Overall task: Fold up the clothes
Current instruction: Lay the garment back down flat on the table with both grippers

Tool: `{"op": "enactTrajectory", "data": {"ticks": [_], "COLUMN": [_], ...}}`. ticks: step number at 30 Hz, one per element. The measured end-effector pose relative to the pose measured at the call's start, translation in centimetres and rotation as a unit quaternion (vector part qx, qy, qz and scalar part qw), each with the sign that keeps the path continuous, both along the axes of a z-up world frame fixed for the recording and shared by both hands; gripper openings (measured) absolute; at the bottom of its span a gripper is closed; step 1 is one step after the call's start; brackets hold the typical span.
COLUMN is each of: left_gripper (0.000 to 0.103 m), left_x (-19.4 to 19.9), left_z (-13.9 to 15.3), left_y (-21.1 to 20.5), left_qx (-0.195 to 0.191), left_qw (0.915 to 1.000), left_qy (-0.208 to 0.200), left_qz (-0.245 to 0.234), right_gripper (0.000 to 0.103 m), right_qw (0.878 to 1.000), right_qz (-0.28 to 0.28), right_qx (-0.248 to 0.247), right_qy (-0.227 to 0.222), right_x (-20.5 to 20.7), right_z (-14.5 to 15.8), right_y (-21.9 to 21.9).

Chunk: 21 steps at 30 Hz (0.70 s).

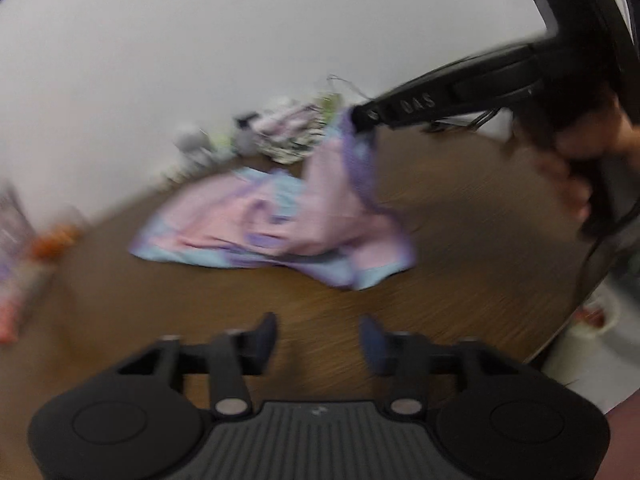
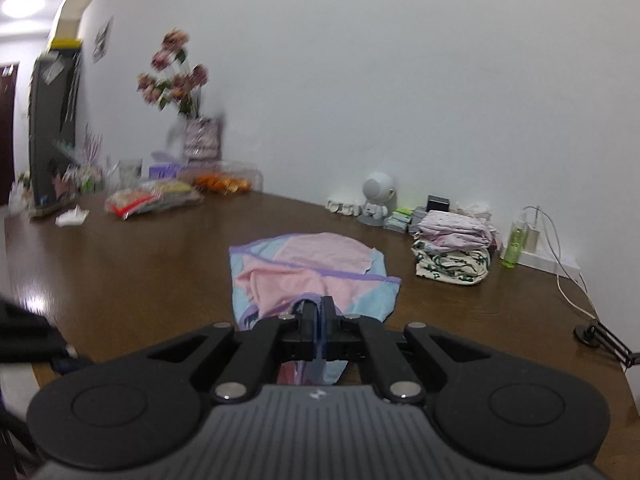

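My right gripper (image 2: pixel 317 307) pinched the garment's (image 1: pixel 272 224) edge at mid-frame, lifting a corner for a fold; the rest lay on the table (image 1: pixel 460 240). My left gripper (image 1: pixel 318 338), low in frame, stood half-open, empty.

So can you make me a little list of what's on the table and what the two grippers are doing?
table: brown wood
garment: pink, blue and purple garment, rumpled on the table
left gripper: left gripper open, empty, above bare table
right gripper: right gripper shut on the garment's edge, lifting it
folded pile: folded clothes stacked by the wall
other things: white toy robot, green bottle, flowers
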<state>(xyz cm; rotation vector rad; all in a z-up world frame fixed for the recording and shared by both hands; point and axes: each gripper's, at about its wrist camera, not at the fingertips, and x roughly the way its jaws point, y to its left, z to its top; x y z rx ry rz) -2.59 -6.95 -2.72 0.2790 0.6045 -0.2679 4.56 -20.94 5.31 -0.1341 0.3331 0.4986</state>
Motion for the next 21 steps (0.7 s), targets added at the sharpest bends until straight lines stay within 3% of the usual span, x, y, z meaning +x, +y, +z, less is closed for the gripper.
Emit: {"op": "enactTrajectory", "data": {"ticks": [2, 8, 9, 11, 12, 17, 21], "left_gripper": [0.051, 0.05, 0.047, 0.025, 0.003, 0.0, 0.0], "left_x": [1.4, 4.8, 5.5, 6.7, 7.1, 8.1, 7.4], "left_z": [-0.4, -0.5, -0.5, -0.7, -0.7, -0.4, 0.0], "left_y": [-1.2, -3.6, -3.6, -3.6, -3.3, -1.3, 1.2], "left_qx": [-0.037, 0.0, 0.001, 0.002, -0.004, -0.032, -0.006], "left_qw": [0.999, 0.9999, 0.9999, 0.9995, 0.9987, 0.9923, 0.9872], "left_qy": [0.023, -0.005, 0.002, 0.02, 0.038, 0.098, 0.126], "left_qz": [-0.012, -0.01, -0.014, -0.025, -0.035, -0.069, -0.097], "right_gripper": [0.001, 0.001, 0.001, 0.001, 0.001, 0.001, 0.001], "right_qw": [1.0, 0.999, 0.999, 0.998, 0.998, 0.999, 0.999], "right_qz": [-0.004, -0.011, -0.011, -0.01, -0.01, -0.013, -0.012], "right_qx": [0.022, 0.048, 0.05, 0.051, 0.052, 0.035, -0.012], "right_qy": [0.007, 0.015, 0.017, 0.02, 0.022, 0.024, 0.029], "right_x": [1.1, 1.8, 1.9, 2.0, 2.2, 2.6, 2.4], "right_z": [1.0, 1.7, 1.7, 1.5, 1.3, 0.7, 0.0], "right_y": [-0.1, -0.8, -0.9, -1.4, -1.6, -3.1, -4.9]}}
